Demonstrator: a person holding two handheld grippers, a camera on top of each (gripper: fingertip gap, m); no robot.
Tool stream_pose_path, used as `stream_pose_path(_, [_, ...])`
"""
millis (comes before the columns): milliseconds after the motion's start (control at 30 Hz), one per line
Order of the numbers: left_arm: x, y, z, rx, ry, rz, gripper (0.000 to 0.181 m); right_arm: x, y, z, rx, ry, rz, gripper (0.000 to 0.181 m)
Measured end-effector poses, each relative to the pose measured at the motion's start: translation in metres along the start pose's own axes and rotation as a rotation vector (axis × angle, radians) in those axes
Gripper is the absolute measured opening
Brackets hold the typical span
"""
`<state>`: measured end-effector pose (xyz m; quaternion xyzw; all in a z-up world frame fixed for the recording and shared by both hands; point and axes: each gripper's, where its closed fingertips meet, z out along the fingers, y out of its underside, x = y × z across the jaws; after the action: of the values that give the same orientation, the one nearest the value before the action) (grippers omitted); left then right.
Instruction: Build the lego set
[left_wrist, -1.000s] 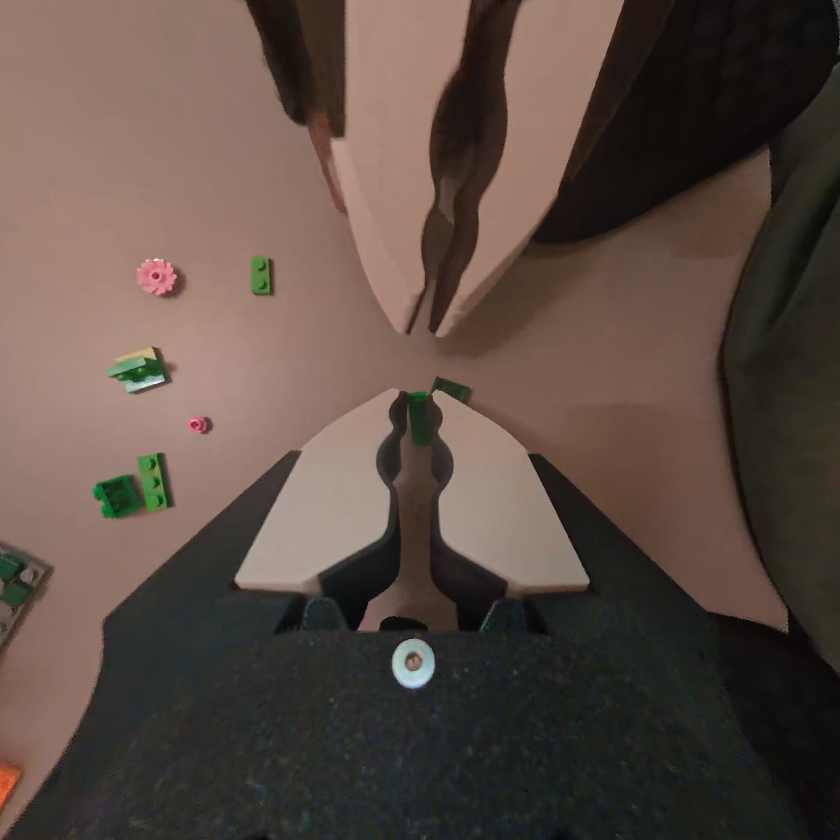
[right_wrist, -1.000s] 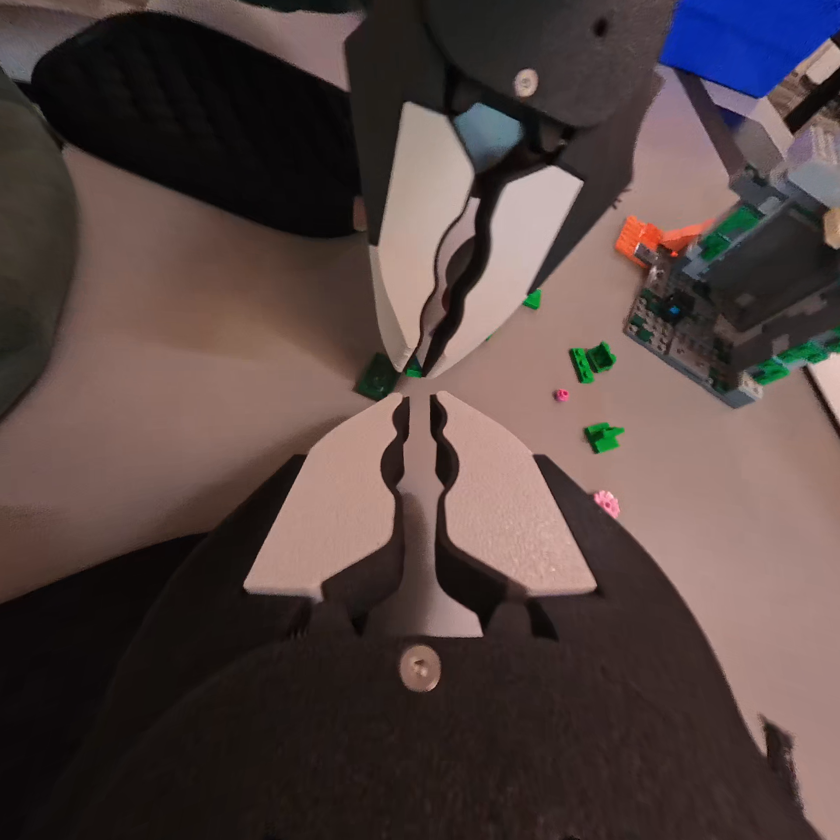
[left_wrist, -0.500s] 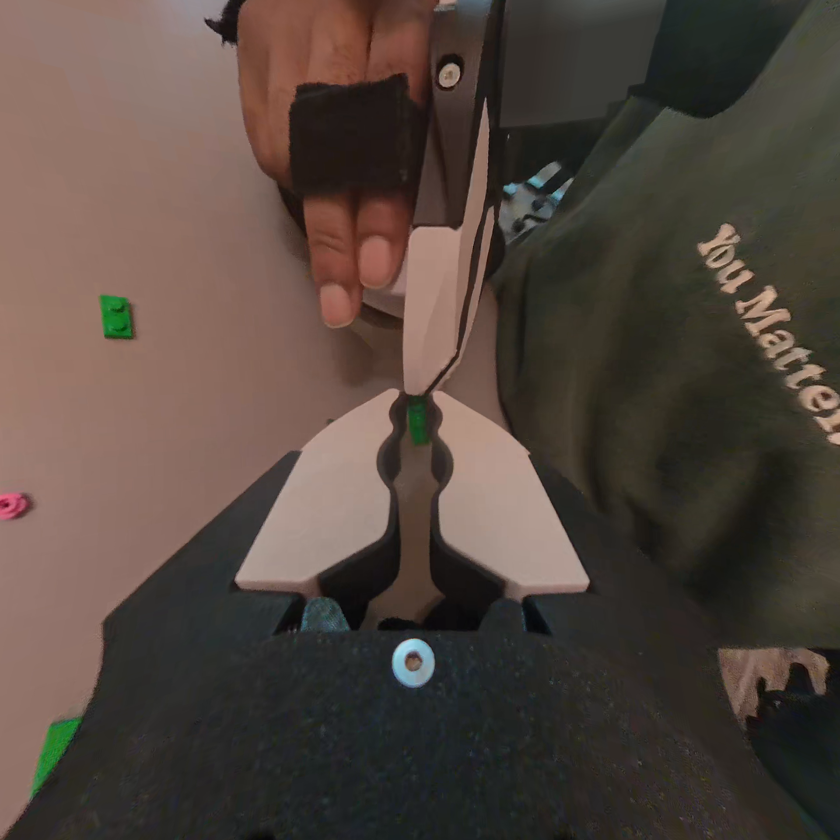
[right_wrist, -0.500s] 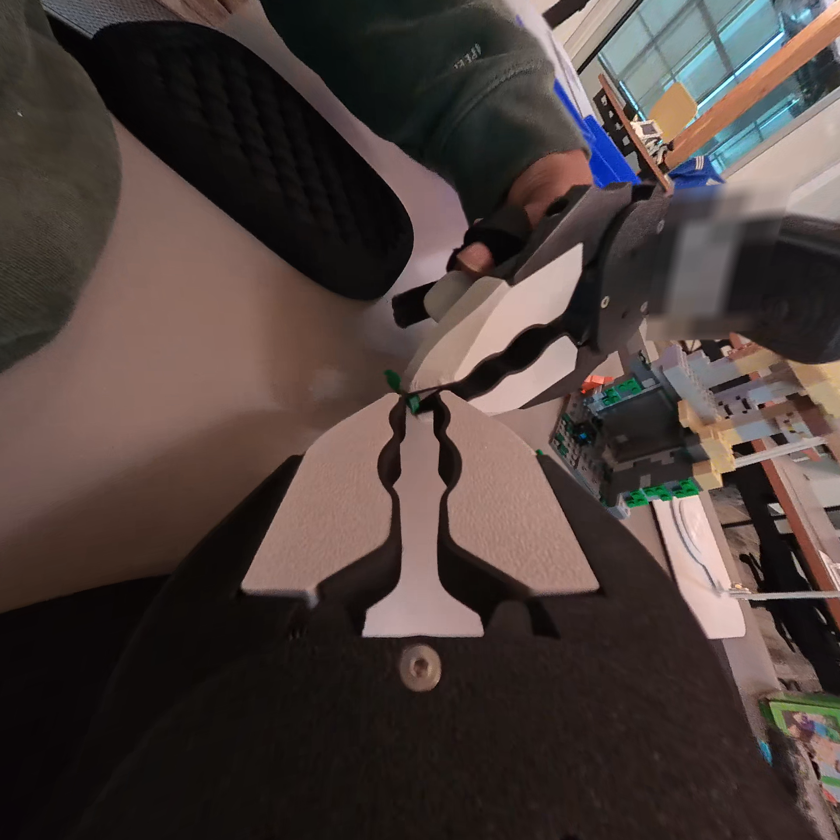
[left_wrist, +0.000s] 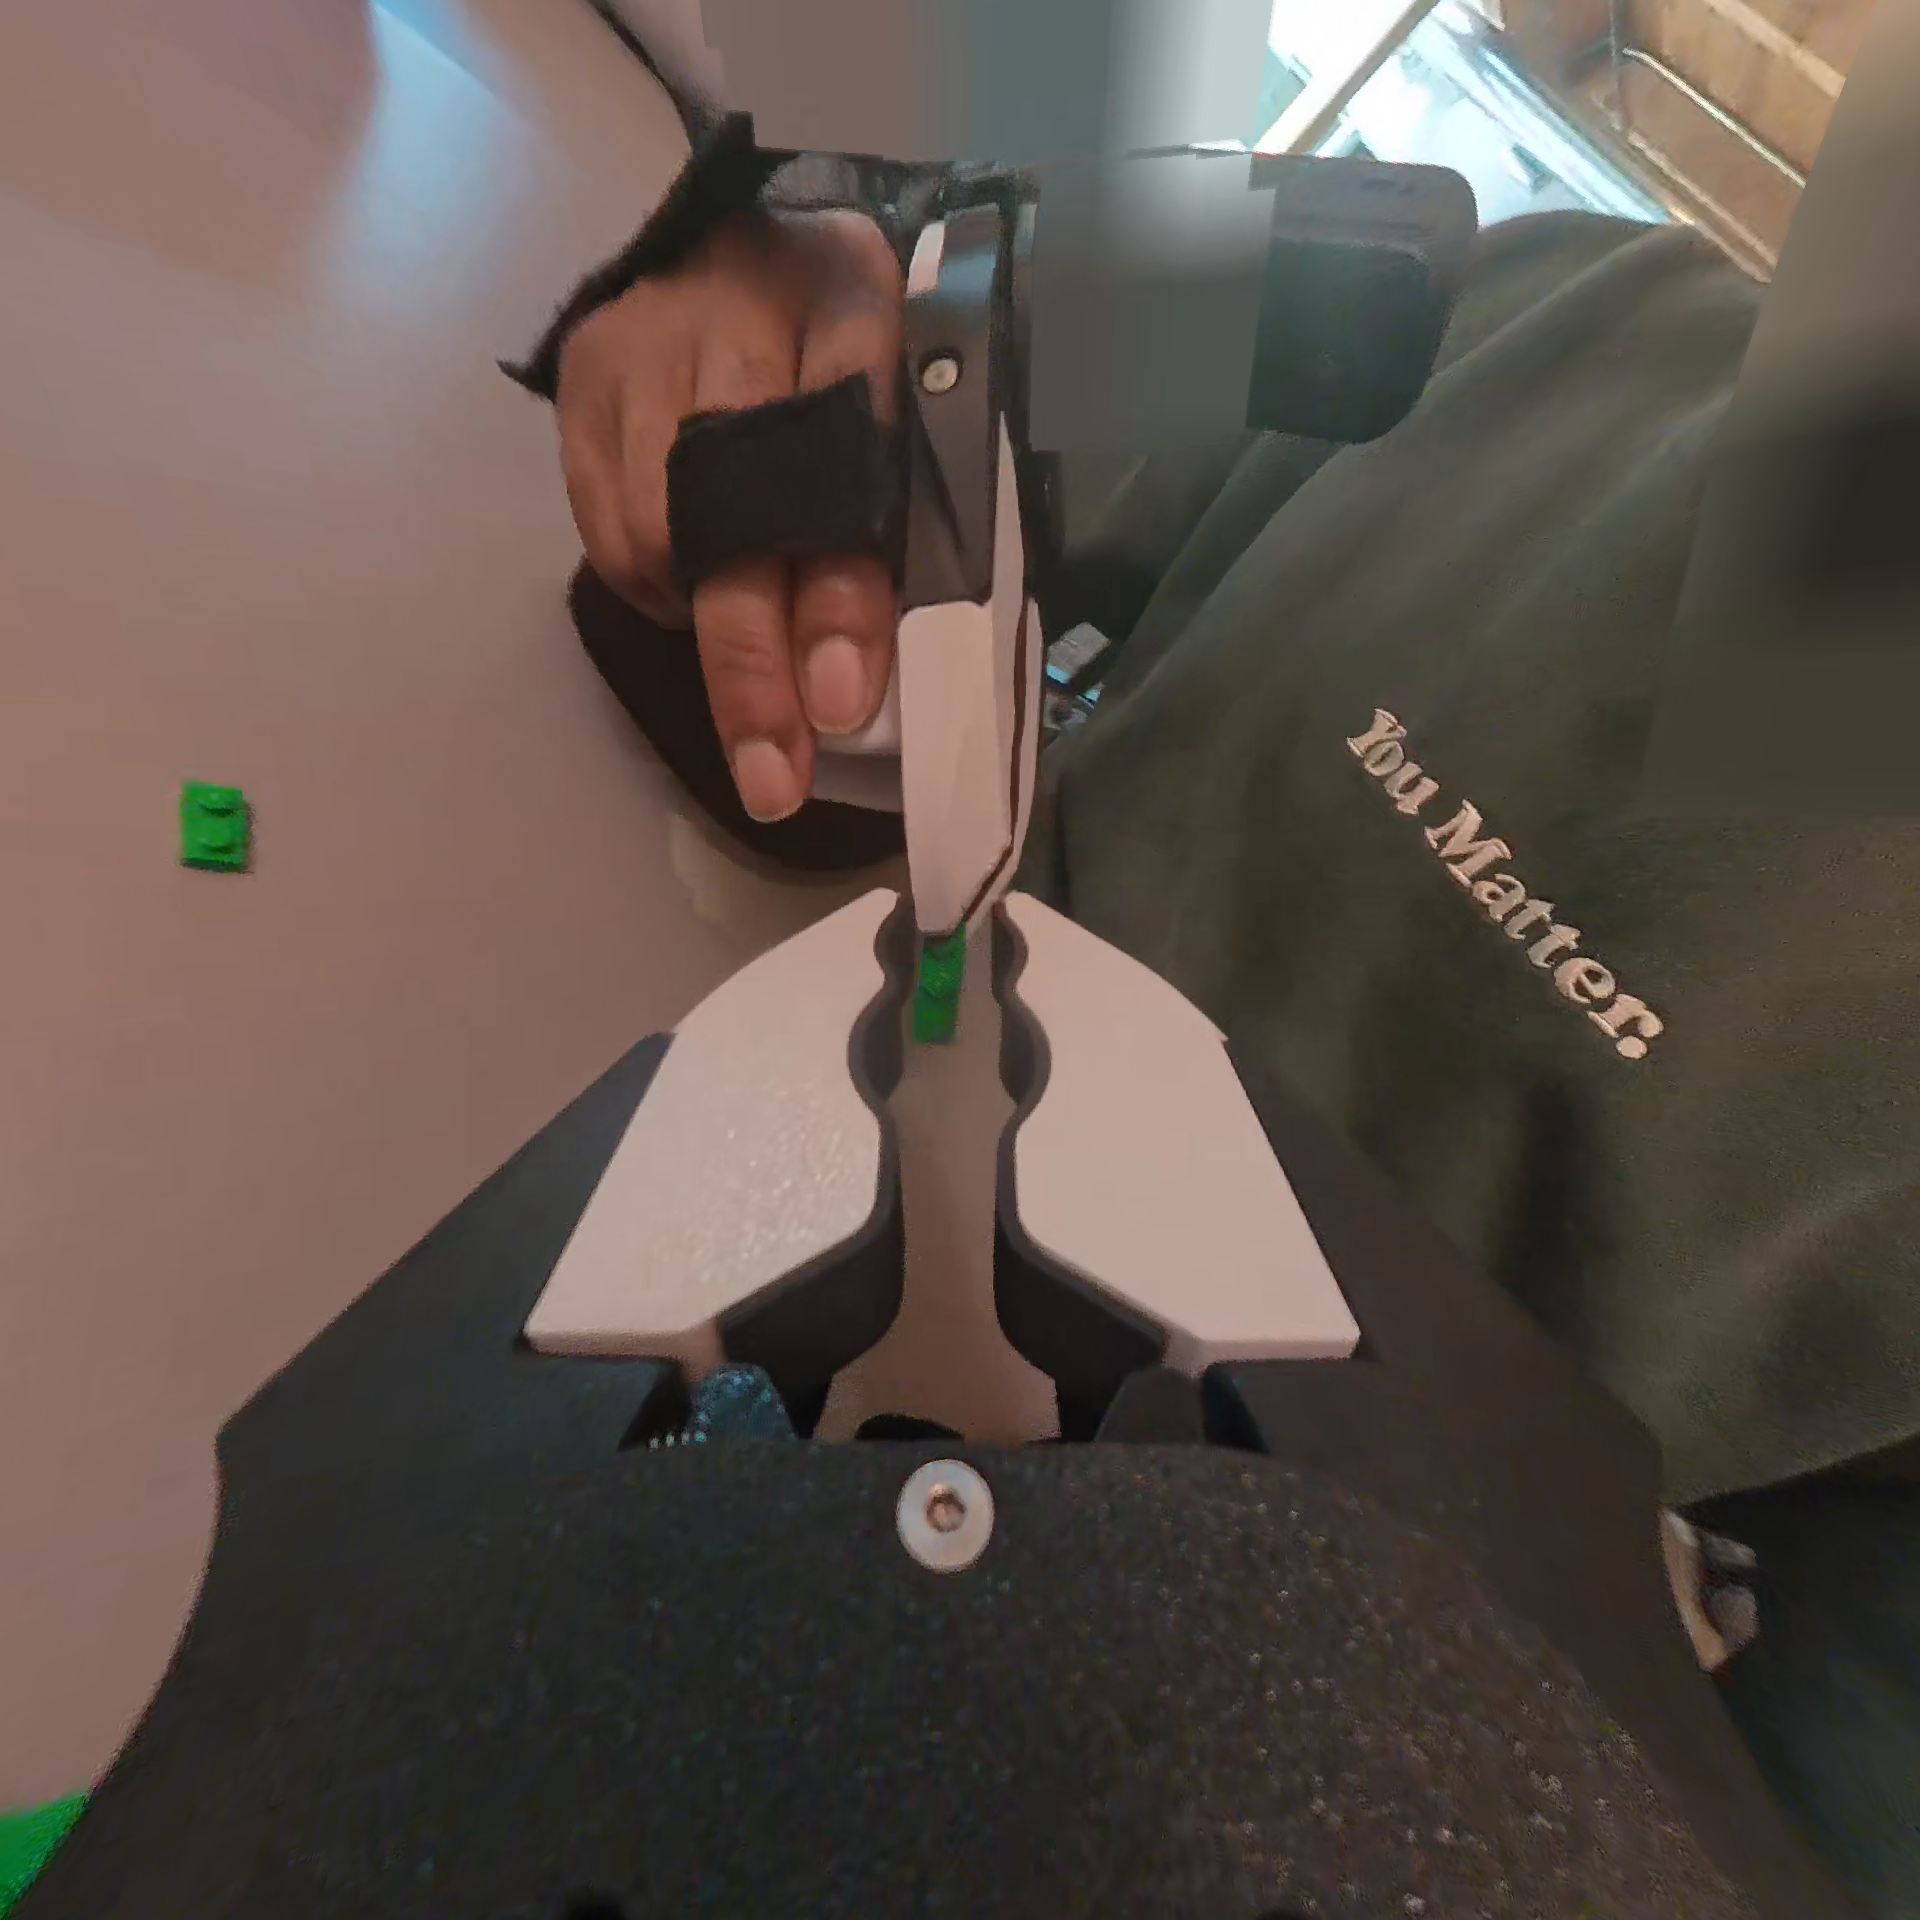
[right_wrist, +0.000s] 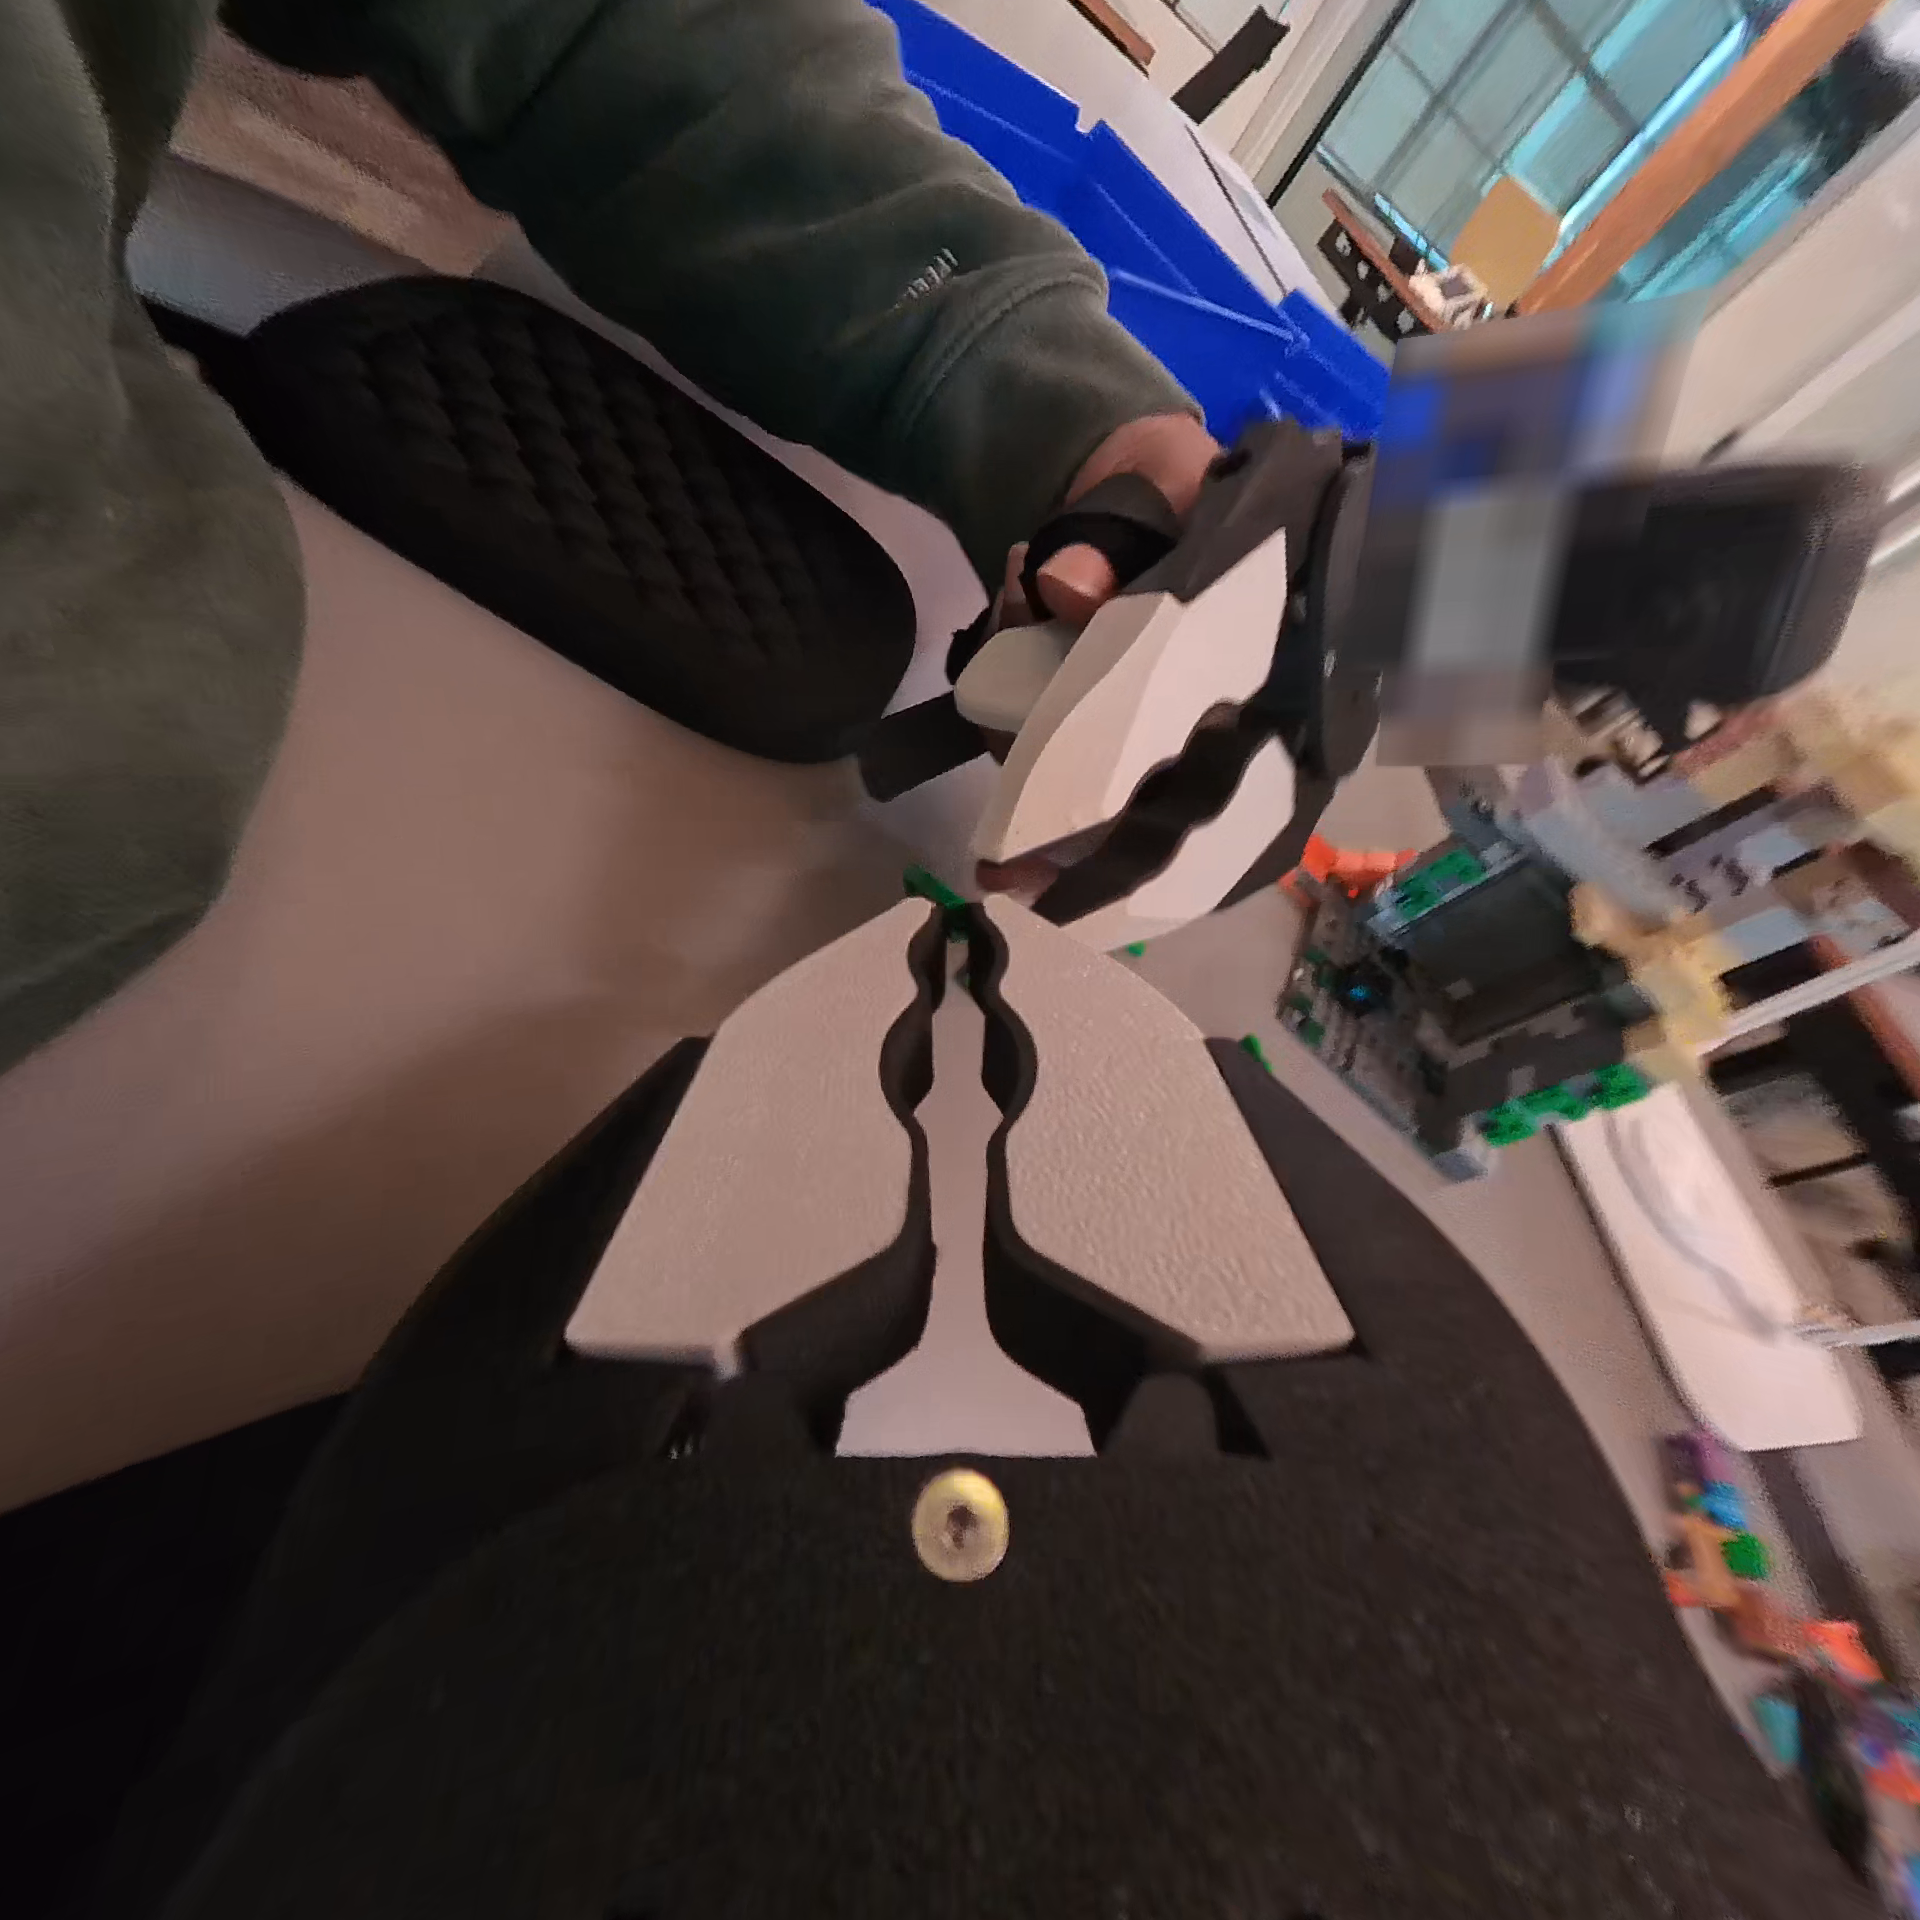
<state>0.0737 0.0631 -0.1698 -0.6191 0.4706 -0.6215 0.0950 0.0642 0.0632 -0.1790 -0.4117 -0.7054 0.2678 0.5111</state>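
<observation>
A small bright green lego plate stands on end between my left gripper's fingertips, which are a little apart and touch neither side of it. My right gripper comes down from above in the left wrist view, and its closed tips pinch the top of the plate. In the right wrist view my right gripper is shut on the green plate, tip to tip with the left gripper's fingers. Both are held up off the table. A darker green bit shows just behind the tips. I cannot tell what holds it.
A green two-stud plate lies on the beige table. A black padded armrest is at the table edge. The grey and green lego building stands to the right, with a blue bin behind. The person's green sweatshirt is close by. My left and right fingertips are right by each other.
Both grippers rose from the table and met tip to tip. The right gripper shut on the green plate. The left gripper's jaws parted and let it go.
</observation>
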Motion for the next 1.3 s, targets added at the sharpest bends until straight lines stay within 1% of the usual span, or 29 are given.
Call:
stream_pose_path(67, [-0.008,-0.001,-0.008,0.002,-0.118,0.051,0.014,0.002,0.006,0.0,-0.016,-0.028,0.141,0.004])
stream_pose_path(133, [-0.015,0.0,-0.016,-0.022,-0.283,0.159,0.016,0.008,0.016,0.001,-0.052,-0.044,0.323,0.004])
stream_pose_path(233, [-0.023,0.0,-0.025,-0.064,-0.551,0.341,0.017,0.015,0.028,0.001,-0.103,-0.081,0.649,0.003])
stream_pose_path(300, [-0.027,0.002,-0.028,-0.084,-0.696,0.44,0.017,0.019,0.028,0.0,-0.086,-0.112,0.869,0.003])
stream_pose_path(367, [-0.03,0.002,-0.03,-0.083,-0.805,0.503,0.018,0.023,0.025,-0.001,-0.046,-0.135,1.06,0.003])
stream_pose_path(500, [-0.03,-0.002,-0.028,-0.05,-0.933,0.609,0.018,0.033,0.021,-0.004,0.021,-0.135,1.322,0.003])
stream_pose_path(633, [-0.026,-0.012,-0.025,-0.026,-1.027,0.723,0.019,0.033,0.015,-0.002,0.04,-0.154,1.434,0.003])
stream_pose_path(767, [-0.023,-0.015,-0.022,-0.03,-1.034,0.776,0.008,0.034,0.013,0.0,0.058,-0.165,1.503,0.003])
stream_pose_path(833, [-0.022,-0.013,-0.022,-0.035,-1.019,0.777,0.008,0.033,0.012,0.0,0.063,-0.175,1.504,0.003])
stream_pose_path(900, [-0.02,-0.011,-0.022,-0.027,-0.971,0.762,0.008,0.03,0.008,0.0,0.078,-0.183,1.41,0.004])
stream_pose_path(933, [-0.017,-0.009,-0.021,-0.022,-0.92,0.747,0.007,0.029,0.008,-0.001,0.067,-0.177,1.316,0.005])
stream_pose_path(967, [-0.017,-0.004,-0.02,-0.033,-0.858,0.713,0.007,0.027,0.009,-0.001,0.041,-0.157,1.183,0.008])
stream_pose_path(1067, [-0.015,0.007,-0.017,-0.033,-0.696,0.618,0.007,0.019,0.018,-0.001,-0.091,-0.077,0.732,0.019])
stream_pose_path(1133, [-0.017,0.012,-0.015,-0.042,-0.621,0.571,0.007,0.013,0.023,0.003,-0.183,-0.042,0.525,0.021])
stream_pose_path(1200, [-0.022,0.017,-0.013,-0.065,-0.575,0.538,0.007,0.004,0.025,0.009,-0.234,-0.054,0.405,0.021])
stream_pose_path(1233, [-0.025,0.019,-0.012,-0.083,-0.561,0.525,0.007,0.0,0.026,0.012,-0.251,-0.067,0.378,0.02])
stream_pose_path(1300, [-0.031,0.023,-0.01,-0.114,-0.541,0.508,0.007,-0.002,0.031,0.016,-0.288,-0.053,0.364,0.01])
